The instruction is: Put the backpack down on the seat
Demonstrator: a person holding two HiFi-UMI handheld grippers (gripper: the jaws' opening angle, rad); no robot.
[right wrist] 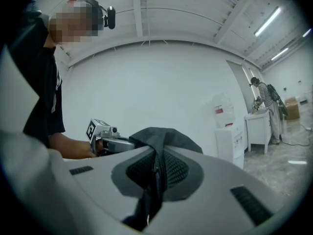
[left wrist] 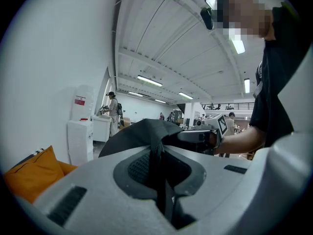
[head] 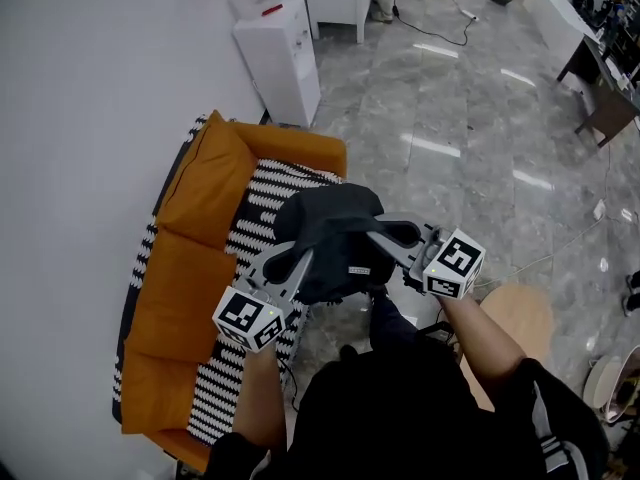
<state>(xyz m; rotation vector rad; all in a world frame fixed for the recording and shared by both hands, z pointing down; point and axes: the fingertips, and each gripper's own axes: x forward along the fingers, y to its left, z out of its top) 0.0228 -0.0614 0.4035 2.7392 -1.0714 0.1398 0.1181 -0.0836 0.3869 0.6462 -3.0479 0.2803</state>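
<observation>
Two hand-held grippers (head: 305, 260) (head: 378, 232) pinch one backpack (head: 330, 223) (apparently airborne) near one sofa (head: 200, 208).

I am pinching the backpack's (head: 330, 230) matt dark grey cloth between ribbed black pads (left wrist: 139, 168). My left gripper (head: 303, 260) and right gripper (head: 388, 236) are looking like smooth, matt grey plastic. At the frame's left, the sofa (head: 262, 213) is showing a coarse black-and-white weave under soft orange cloth cushions (head: 205, 183). The floor (head: 480, 118), upper right, is gleaming like polished grey stone.
</observation>
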